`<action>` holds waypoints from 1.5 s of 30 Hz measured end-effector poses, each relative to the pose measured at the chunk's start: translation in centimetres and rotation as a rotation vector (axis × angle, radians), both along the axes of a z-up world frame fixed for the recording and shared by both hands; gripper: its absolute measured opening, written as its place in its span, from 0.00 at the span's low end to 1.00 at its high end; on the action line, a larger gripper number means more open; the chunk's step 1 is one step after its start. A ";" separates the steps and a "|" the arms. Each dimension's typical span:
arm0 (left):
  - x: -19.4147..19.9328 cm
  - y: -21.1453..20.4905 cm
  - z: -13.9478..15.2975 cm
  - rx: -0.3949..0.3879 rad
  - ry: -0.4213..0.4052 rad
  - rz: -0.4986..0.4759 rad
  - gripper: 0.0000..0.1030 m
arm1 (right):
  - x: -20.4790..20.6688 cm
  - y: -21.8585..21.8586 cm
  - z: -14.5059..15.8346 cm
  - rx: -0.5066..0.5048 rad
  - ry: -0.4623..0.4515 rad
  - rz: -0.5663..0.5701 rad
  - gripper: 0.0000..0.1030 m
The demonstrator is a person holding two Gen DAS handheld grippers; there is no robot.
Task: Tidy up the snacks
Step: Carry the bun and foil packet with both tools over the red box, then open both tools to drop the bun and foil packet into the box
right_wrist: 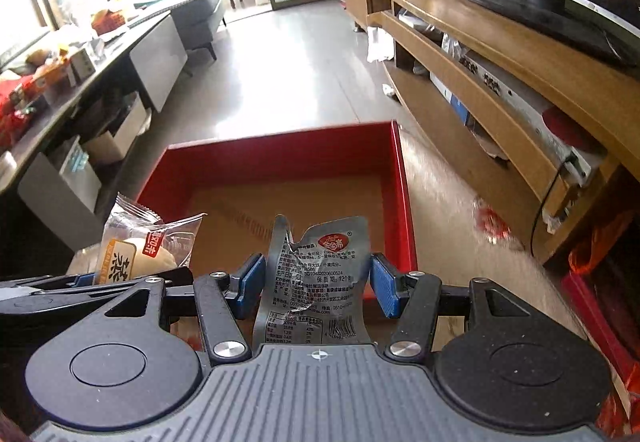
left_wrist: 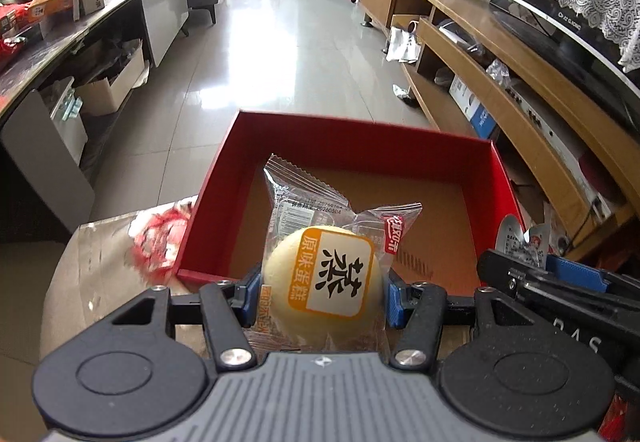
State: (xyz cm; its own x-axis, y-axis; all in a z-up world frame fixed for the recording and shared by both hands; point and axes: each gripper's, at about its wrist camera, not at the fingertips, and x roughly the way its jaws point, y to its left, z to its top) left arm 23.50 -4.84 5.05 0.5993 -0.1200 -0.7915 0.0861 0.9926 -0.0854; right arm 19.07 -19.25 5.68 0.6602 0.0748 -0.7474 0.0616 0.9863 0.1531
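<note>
My left gripper is shut on a wrapped yellow cake in clear plastic with an orange label, held at the near edge of an open red box with a brown cardboard floor. My right gripper is shut on a silver foil snack packet, held upright over the near edge of the same red box. The right gripper with its packet shows at the right of the left wrist view. The cake shows at the left of the right wrist view. The box holds nothing else in view.
A red-and-clear wrapper lies on the surface left of the box. A red wrapper lies right of the box. A wooden TV stand runs along the right. A cluttered dark table stands at the left, tiled floor between.
</note>
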 end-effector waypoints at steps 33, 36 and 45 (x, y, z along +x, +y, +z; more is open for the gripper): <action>5.6 -0.7 -5.6 0.110 0.065 0.052 0.53 | 5.5 0.8 -4.8 -0.036 0.024 0.012 0.64; 5.5 -0.7 -5.5 0.117 0.061 0.050 0.54 | 5.4 0.7 -4.6 -0.046 0.021 0.010 0.65; 4.6 -0.5 -4.4 0.129 0.041 0.059 0.59 | 5.1 0.7 -3.9 -0.069 0.001 0.009 0.67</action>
